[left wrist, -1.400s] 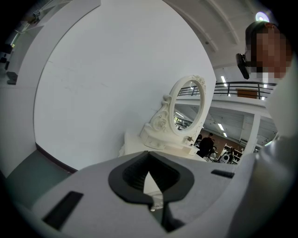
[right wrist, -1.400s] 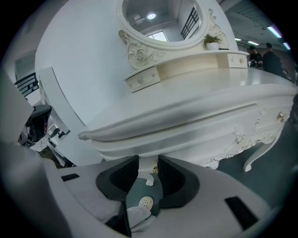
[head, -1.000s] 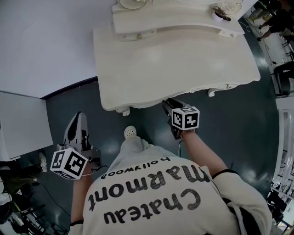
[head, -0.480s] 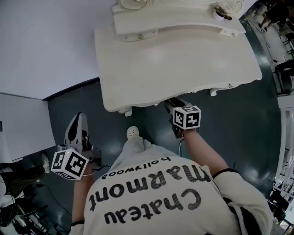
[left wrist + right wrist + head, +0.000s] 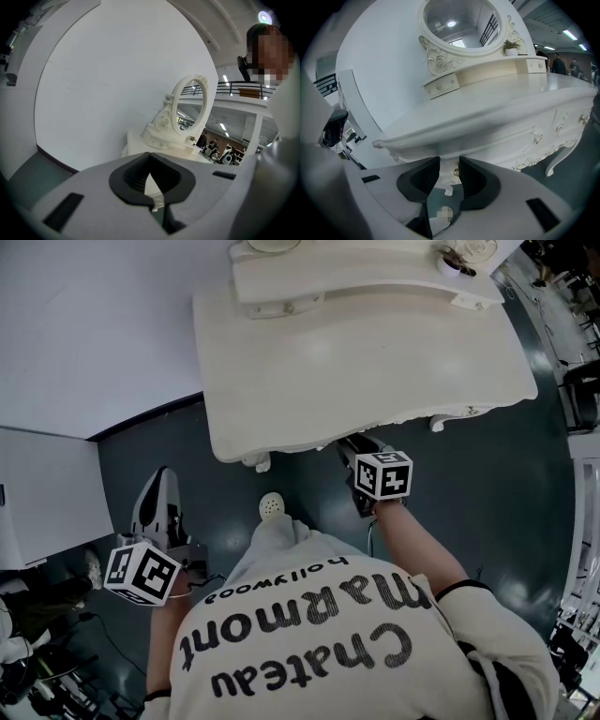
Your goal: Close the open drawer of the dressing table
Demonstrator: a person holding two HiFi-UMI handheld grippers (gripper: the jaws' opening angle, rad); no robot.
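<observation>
Right claw (image 5: 449, 165): jaws part-way open, nothing clamped. It points forward and down at the front of the dressing table (image 5: 375, 352).

Between the jaws: a strip of white front panel, which I take for the drawer front (image 5: 447, 176). It carries a small gold knob (image 5: 455, 172). The knob sits just inside the right-hand pad (image 5: 472, 180), but I cannot tell whether they touch. The other pad stands clear of it, and the gap is far wider than the knob.

Head view: the tips of this claw reach under the tabletop's front overhang. Its marker cube (image 5: 382, 474) stays just outside the edge, over the dark floor (image 5: 487, 493). The overhang hides the drawer from above, and no view shows how far in it stands.

Above and beyond the right claw: the tabletop's moulded edge runs straight across. Behind it is a raised back shelf with little drawers (image 5: 440, 85), then the oval mirror (image 5: 461, 18) and a small potted plant (image 5: 512, 47). To the claw's right are the carved apron and a curved leg (image 5: 555, 161).

Left claw (image 5: 150, 157): tips together, holding nothing. A thin sliver of daylight shows between the pads behind the tips. It is held low, off past the table's left end and well apart from the drawer. The table and mirror show far ahead of its tips. My shoe (image 5: 271, 507) rests on the floor between the two claws.
</observation>
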